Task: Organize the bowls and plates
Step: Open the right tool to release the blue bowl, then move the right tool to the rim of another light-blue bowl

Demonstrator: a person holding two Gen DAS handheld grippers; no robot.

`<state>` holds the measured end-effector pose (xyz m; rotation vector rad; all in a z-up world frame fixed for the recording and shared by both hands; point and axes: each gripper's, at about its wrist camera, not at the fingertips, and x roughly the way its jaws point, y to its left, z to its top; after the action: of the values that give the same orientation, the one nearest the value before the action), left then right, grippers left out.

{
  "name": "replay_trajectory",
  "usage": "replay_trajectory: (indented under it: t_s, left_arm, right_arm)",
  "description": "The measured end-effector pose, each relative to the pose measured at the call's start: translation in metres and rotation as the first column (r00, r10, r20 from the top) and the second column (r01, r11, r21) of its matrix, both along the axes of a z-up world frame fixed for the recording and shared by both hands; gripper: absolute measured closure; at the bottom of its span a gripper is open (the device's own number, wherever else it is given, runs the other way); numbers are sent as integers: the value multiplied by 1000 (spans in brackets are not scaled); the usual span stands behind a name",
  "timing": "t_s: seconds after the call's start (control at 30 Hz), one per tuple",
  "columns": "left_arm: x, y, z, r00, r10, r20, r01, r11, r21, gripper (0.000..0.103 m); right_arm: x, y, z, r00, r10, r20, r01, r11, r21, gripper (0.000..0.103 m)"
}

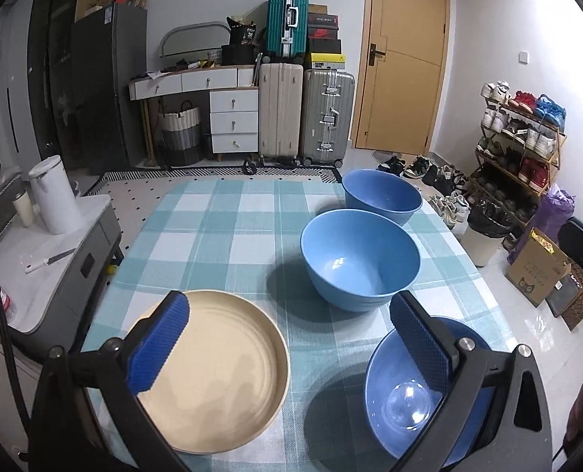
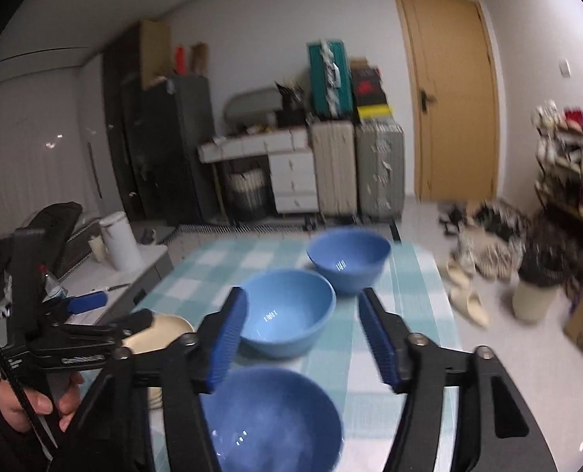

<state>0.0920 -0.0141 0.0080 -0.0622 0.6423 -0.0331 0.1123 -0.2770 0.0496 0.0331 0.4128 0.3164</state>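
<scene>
In the left wrist view, the left claw (image 1: 287, 346) is tilted down toward the surface (image 1: 220, 228), which wears a blue and white checked cloth. Its two blue pads stand wide apart and nothing is between them, so the claw is released. Under the left pad (image 1: 159, 348) lies the cream plate (image 1: 220, 377), flat on the cloth; whether the pad touches it I cannot tell. Behind the right pad (image 1: 421, 346) sits the nearest blue bowl (image 1: 401, 397), upright, partly hidden by that finger. Ahead of the claw, a little to the right, stands the middle blue bowl (image 1: 360, 259), and beyond it, close to the far edge of the surface, the far blue bowl (image 1: 381, 196). The three bowls are apart from each other.

The right wrist view is blurred. The right claw (image 2: 303, 338) points only slightly down and is above the surface. Its jaws are open, with no object gripped. Below the claw is the nearest blue bowl (image 2: 271, 421). Between the pads and further ahead is the middle blue bowl (image 2: 287, 310), and beyond it the far blue bowl (image 2: 348, 259). To the left of this claw appears the left claw (image 2: 94, 314), over the cream plate (image 2: 157, 334), and a hand (image 2: 35, 405) holds its handle.
</scene>
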Motion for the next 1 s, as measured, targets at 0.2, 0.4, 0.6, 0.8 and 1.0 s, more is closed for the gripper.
replay_trajectory:
  t_s: [0.2, 0.4, 0.6, 0.8, 1.0]
  left_arm:
    - [1, -5, -1, 1000, 10, 7, -10, 1000, 17, 0]
    - [0, -8, -2, 1000, 19, 24, -19, 1000, 17, 0]
    - [3, -11, -9, 1000, -1, 15, 0, 1000, 15, 0]
    - [11, -11, -13, 1000, -9, -9, 9, 1000, 0, 0]
    - [31, -10, -17, 998, -18, -65, 18, 1000, 4, 0]
  right_arm:
    - [-23, 13, 3, 992, 28, 126, -28, 1000, -4, 16]
    - [-23, 15, -13, 995, 13, 96, -17, 999, 39, 11]
    - [-13, 5, -29, 1000, -11, 23, 8, 991, 132, 11]
    - [-5, 5, -37, 1000, -14, -10, 15, 992, 128, 11]
    - [10, 5, -36, 999, -7, -40, 12, 993, 119, 11]
